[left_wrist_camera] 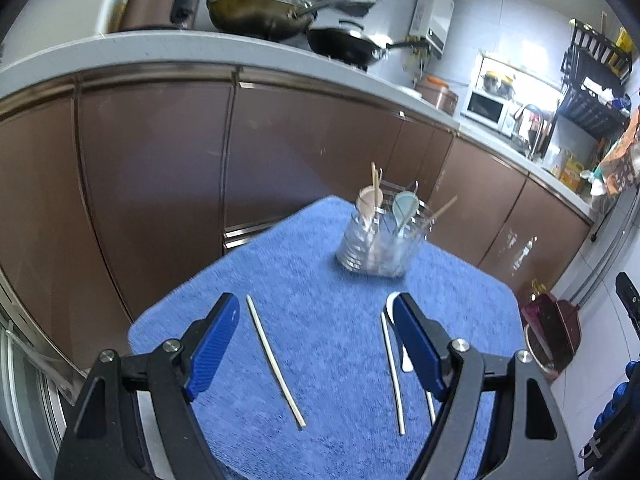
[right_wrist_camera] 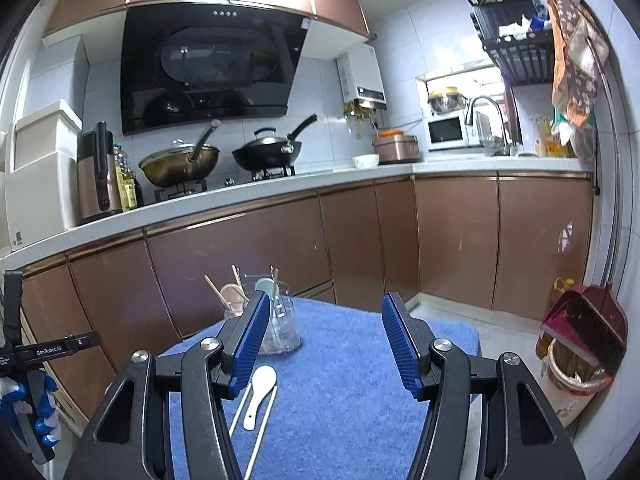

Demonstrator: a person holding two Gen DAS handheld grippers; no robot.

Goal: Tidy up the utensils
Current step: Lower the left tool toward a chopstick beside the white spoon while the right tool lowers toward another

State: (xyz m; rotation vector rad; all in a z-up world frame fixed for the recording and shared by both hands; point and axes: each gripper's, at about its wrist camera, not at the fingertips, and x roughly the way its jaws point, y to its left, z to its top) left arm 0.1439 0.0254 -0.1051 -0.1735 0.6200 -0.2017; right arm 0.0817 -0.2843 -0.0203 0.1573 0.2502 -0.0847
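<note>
Left hand-held gripper (left_wrist_camera: 314,312): jaws spread wide, nothing between the pads, hanging over the blue towel (left_wrist_camera: 320,248) on the table. One loose chopstick (left_wrist_camera: 275,360) lies between its fingers, nearer the left one. Second chopstick (left_wrist_camera: 393,372) sits just inside the right finger, with the white spoon (left_wrist_camera: 405,354) partly hidden behind that finger. Clear utensil holder (left_wrist_camera: 378,240) is ahead and slightly right, already carrying spoons and chopsticks.

Right hand-held gripper (right_wrist_camera: 322,334): about half open, empty, bare towel between the jaws. Spoon and both chopsticks lie below its left finger; holder sits behind that finger's tip.
</note>
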